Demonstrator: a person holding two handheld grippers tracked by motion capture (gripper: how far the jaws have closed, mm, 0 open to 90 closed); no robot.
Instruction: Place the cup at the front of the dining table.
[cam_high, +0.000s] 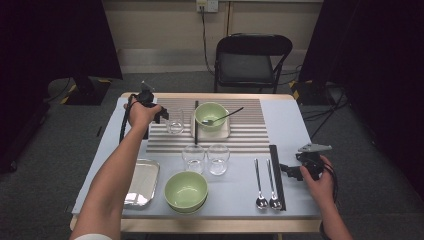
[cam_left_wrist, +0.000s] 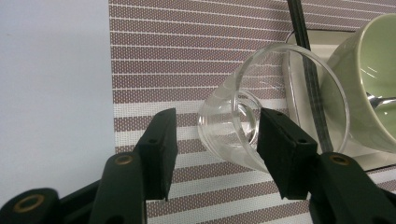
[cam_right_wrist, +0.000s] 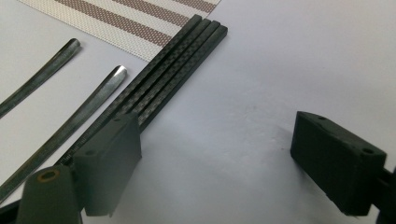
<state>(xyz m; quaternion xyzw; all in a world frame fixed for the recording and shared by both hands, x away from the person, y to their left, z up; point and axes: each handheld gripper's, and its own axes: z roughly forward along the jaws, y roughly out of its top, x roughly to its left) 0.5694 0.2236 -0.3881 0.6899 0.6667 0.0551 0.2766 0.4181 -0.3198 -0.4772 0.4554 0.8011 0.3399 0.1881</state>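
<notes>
- The left gripper (cam_left_wrist: 212, 140) stands at the far left part of the striped mat (cam_high: 240, 137), its jaws partly apart around a clear glass (cam_left_wrist: 261, 112).
- The pads don't look to press on the glass: there is a gap on the left jaw's side, while the right pad sits at the glass wall, touching or just shy of it; I can't tell which.
- That glass stands on the mat's far left portion, just beside the tray (cam_high: 225, 134) carrying a green bowl (cam_high: 210, 116).
- My read: this glass is set at its place and being let go, so one far setting looks nearly laid.
- The right gripper (cam_right_wrist: 219, 158) hovers wide open and empty by the tabletop's right edge, just beside the black chopsticks (cam_right_wrist: 163, 79).
- Still to lay, by my guess: the near pieces waiting along the tabletop's front edge.
- Count: three glasses, with two (cam_high: 193, 158) (cam_high: 218, 159) at the mat's near edge.
- Two green bowls, the second (cam_high: 186, 191) near the front edge.
- Three spoons: one (cam_high: 222, 118) in the far bowl, two (cam_high: 261, 184) (cam_high: 273, 184) near the front right.
- One steel tray (cam_high: 142, 182) near the front left corner.
</notes>
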